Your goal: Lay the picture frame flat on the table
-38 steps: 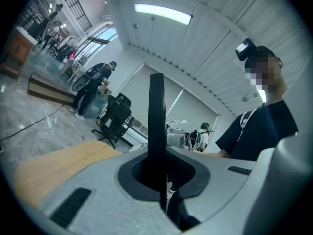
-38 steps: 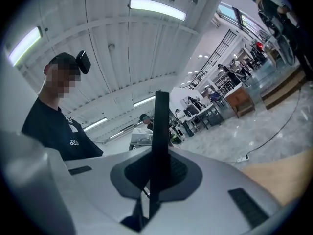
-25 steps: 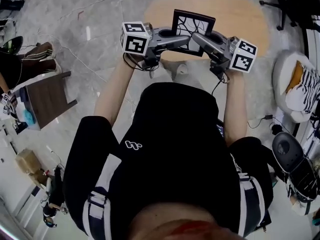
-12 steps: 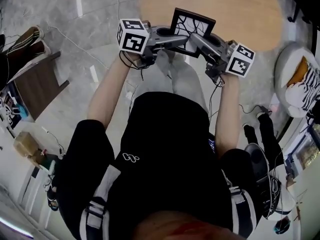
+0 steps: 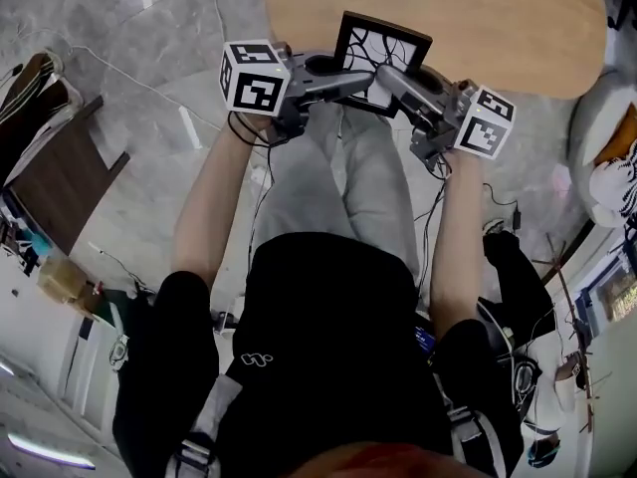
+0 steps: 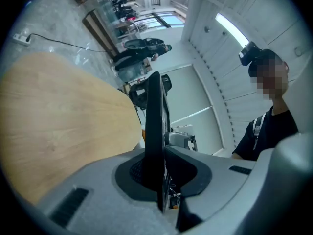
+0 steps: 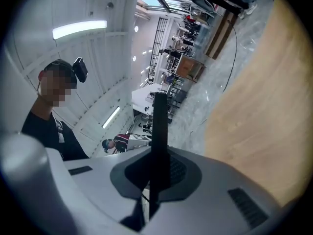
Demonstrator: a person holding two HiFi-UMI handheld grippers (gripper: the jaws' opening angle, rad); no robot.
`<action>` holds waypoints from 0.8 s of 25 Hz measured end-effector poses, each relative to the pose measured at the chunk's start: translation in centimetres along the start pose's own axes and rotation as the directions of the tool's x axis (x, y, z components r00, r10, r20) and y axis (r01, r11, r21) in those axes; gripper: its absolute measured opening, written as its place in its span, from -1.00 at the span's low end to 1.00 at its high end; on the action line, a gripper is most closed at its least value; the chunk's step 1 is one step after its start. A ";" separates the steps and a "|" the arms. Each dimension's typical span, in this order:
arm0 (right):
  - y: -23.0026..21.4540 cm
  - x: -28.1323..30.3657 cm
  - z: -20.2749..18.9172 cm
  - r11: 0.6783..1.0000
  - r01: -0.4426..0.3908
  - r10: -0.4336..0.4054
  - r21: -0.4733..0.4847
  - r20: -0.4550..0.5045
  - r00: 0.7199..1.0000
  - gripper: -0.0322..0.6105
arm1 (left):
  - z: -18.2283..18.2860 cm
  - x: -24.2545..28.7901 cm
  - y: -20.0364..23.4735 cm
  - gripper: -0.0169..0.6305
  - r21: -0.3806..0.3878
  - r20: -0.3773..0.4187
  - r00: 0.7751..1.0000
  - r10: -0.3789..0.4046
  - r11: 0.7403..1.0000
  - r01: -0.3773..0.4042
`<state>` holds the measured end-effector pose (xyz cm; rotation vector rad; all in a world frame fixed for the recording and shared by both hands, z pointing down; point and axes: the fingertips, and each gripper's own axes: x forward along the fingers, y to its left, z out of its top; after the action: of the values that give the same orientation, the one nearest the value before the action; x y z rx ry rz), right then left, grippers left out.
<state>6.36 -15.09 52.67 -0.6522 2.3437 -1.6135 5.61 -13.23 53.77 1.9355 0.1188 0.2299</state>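
Over the near edge of the counter (image 5: 478, 18) is where I have the picture frame (image 5: 386, 46). It is carried in the air between both grippers, with its picture side turned up toward me and its back toward the wood. As far as I can judge it is not lying down yet. Its nearest part looks to hang off the edge, and I can't tell whether any corner touches the top.

To do this step well, I'd push the frame farther in so all of it sits over wood and hold the two sides level. Then I'd bring the back down until it rests along its whole length before letting go. Dropping one side first would likely make it slap down or skid on the smooth surface.

On the left, the left gripper (image 6: 157, 168) has the frame's thin dark edge standing between its jaws, and those jaws are opening. The pads (image 6: 188, 173) look to be touching the frame on both faces and I see no clear gap, so I read it as a grip that is easing off. That worries me a little, since the frame doesn't seem supported from below.

On the right, the right gripper (image 7: 157, 173) is clamped tight on the opposite side of the frame, with the edge pinched squarely between its jaws. If the left lets go, this one grip carries everything and the frame could swing about it, so I'd want it firm.
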 end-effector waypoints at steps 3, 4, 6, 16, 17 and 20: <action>-3.7 0.7 -1.1 0.999 -0.017 0.018 0.040 -0.017 1.000 -0.85 | -0.5 -0.3 3.5 -0.81 -0.002 0.006 1.000 0.005 1.000 -0.005; -4.7 0.9 -1.1 0.998 -0.020 0.021 0.063 -0.017 1.000 -0.85 | -0.4 -0.3 4.6 -0.78 0.010 0.010 1.000 0.012 1.000 -0.013; -6.2 1.2 -0.7 0.995 -0.008 0.008 0.100 -0.006 1.000 -0.85 | -0.4 -0.4 6.7 -0.61 0.033 0.017 0.999 0.037 0.999 -0.037; -14.1 0.7 -0.8 0.964 0.249 -0.251 0.093 0.015 0.968 -0.85 | -3.9 -5.7 11.6 -0.59 0.037 0.138 0.927 0.348 0.934 -0.356; -15.8 1.2 -0.4 0.957 0.272 -0.274 0.095 0.000 0.962 -0.85 | -3.8 -5.8 12.2 -0.70 0.031 0.145 0.922 0.359 0.930 -0.366; -20.1 2.3 0.3 0.934 0.338 -0.337 0.113 -0.031 0.941 -0.85 | -3.4 -6.0 13.7 -0.89 0.008 0.173 0.906 0.386 0.919 -0.393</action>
<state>9.16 -22.41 71.36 -1.0702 2.2139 -1.8785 -1.37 -16.34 67.09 1.9991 -0.3841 0.3290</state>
